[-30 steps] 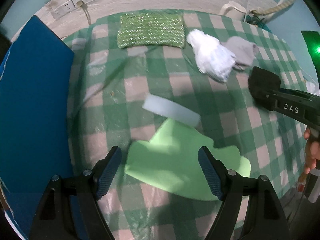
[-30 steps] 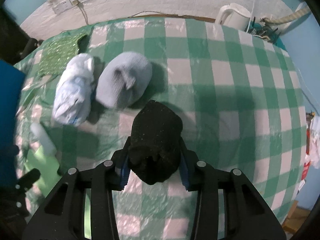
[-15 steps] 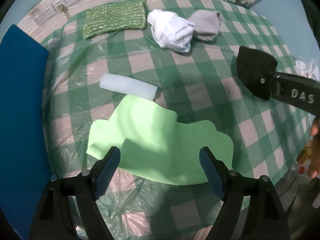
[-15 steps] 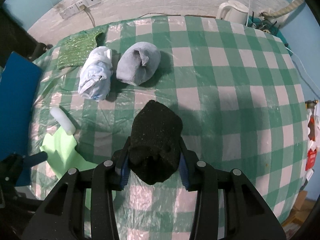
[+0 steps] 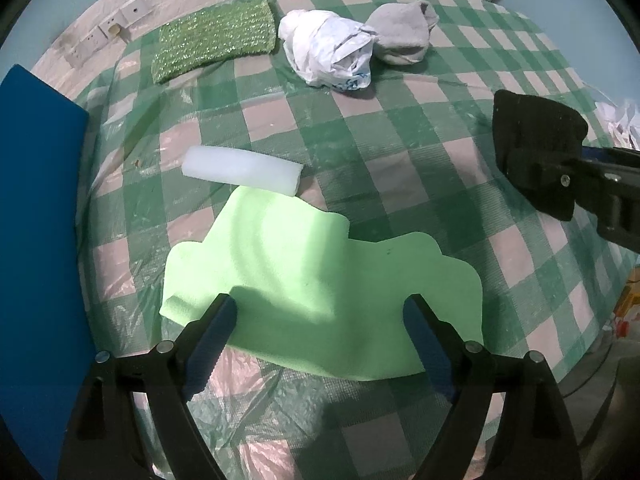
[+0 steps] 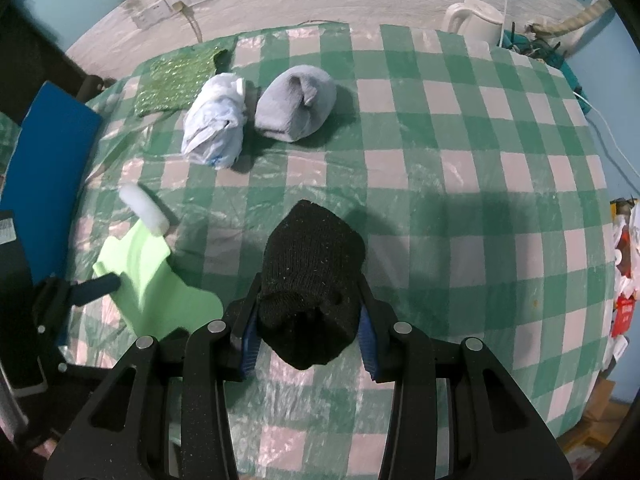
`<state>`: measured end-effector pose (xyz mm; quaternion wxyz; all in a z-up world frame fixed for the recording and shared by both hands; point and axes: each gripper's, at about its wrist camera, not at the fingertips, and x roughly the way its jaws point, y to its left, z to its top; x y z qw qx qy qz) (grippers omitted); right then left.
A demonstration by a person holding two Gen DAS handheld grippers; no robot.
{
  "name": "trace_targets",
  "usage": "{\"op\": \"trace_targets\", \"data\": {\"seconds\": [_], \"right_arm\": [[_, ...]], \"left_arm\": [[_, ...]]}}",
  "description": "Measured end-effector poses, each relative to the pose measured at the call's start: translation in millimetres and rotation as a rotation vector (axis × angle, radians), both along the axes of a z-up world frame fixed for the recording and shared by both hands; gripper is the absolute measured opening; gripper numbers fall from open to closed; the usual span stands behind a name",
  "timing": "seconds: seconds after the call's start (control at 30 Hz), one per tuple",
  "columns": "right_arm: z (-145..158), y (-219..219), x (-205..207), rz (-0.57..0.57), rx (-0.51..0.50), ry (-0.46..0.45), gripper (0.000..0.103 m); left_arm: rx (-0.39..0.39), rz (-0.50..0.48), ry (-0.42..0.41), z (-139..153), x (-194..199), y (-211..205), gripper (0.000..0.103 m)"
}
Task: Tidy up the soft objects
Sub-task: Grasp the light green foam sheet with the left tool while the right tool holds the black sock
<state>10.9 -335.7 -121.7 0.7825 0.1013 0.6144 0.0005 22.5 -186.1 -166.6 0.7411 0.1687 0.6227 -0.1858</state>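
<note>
My right gripper (image 6: 308,332) is shut on a black knitted sock roll (image 6: 312,276) and holds it above the checked table; the roll also shows in the left wrist view (image 5: 536,152). My left gripper (image 5: 320,344) is open and empty, its jaws on either side of the near edge of a light green foam sheet (image 5: 316,280). A white foam cylinder (image 5: 242,169) lies just beyond the sheet. A crumpled white plastic bag (image 6: 214,120), a grey sock roll (image 6: 296,102) and a green glittery cloth (image 6: 176,80) lie at the far side.
The green-and-white checked tablecloth (image 6: 460,200) covers the table. A blue board (image 5: 36,220) stands along the left edge. A white kettle (image 6: 474,16) and cables sit beyond the far right corner, wall sockets (image 6: 172,4) behind.
The left gripper has pulled back and risen, so the green sheet now lies further in front of its jaws. The right gripper has drawn back from the grey sock with the black roll.
</note>
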Motion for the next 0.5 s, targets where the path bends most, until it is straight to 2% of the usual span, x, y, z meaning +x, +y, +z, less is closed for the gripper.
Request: {"op": "trace_targets", "data": {"seconds": [0.1, 0.17, 0.2, 0.27, 0.3, 0.37, 0.5], "right_arm": [[2, 0, -1, -0.001, 0.005, -0.006, 0.039], [4, 0, 0, -0.005, 0.006, -0.010, 0.039], [4, 0, 1, -0.006, 0.007, -0.012, 0.039], [6, 1, 1, -0.006, 0.008, -0.016, 0.039], [6, 2, 1, -0.005, 0.008, -0.017, 0.040], [7, 4, 1, -0.001, 0.010, -0.019, 0.039], [9, 5, -2, 0.005, 0.010, -0.020, 0.039]], "left_arm": [[-0.011, -0.005, -0.013, 0, -7, -4, 0.076], [-0.024, -0.020, -0.020, 0, -10, 6, 0.057], [-0.035, -0.033, -0.021, 1, -13, 4, 0.052], [-0.051, -0.056, -0.020, 5, -21, -6, 0.032], [-0.057, -0.068, -0.021, 6, -24, -9, 0.028], [-0.071, -0.092, -0.020, 7, -30, -15, 0.014], [-0.085, -0.109, -0.014, 8, -36, -17, 0.004]]}}
